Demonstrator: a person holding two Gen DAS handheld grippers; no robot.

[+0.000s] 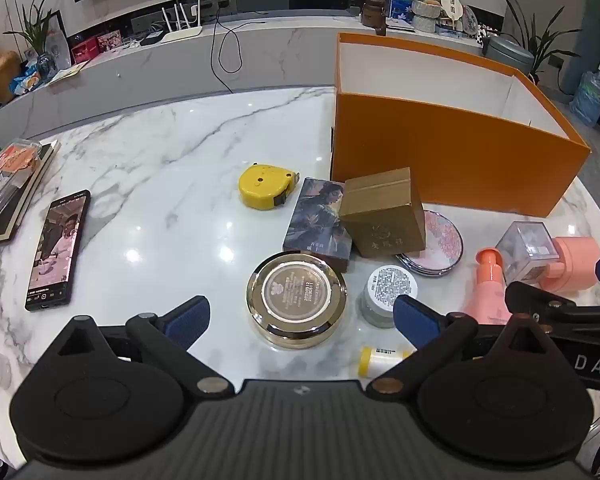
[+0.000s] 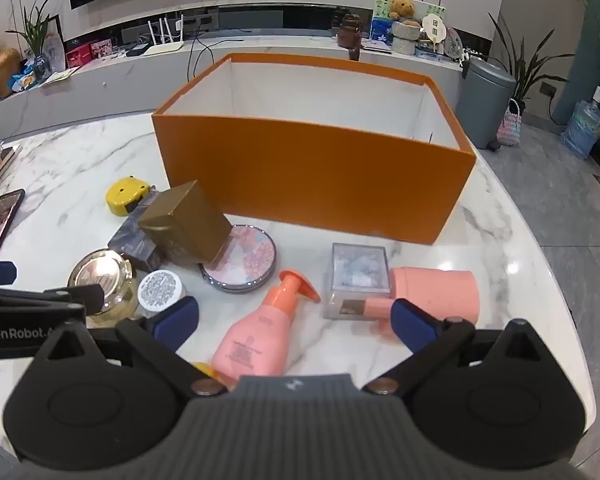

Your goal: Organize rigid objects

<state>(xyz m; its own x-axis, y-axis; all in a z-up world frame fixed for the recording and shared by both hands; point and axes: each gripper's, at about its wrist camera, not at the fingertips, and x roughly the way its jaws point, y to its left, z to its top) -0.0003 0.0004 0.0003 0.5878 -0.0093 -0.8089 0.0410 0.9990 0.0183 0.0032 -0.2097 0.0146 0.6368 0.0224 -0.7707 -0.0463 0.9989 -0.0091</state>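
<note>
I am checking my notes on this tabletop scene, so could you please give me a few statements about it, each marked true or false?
1. The orange box stands open at the top. True.
2. The left gripper is clamped on the gold compact. False: its jaws are open and hold nothing.
3. The pink pump bottle lies on its side. True.
4. The yellow tape measure sits inside the box. False: it lies on the marble table.
5. The right gripper is open. True.

Bare counter point(image 1: 160, 184) fills the left wrist view's centre-left, offering open passage. The orange box point(image 2: 312, 176) walls the right wrist view's middle; clutter crowds below it.
</note>
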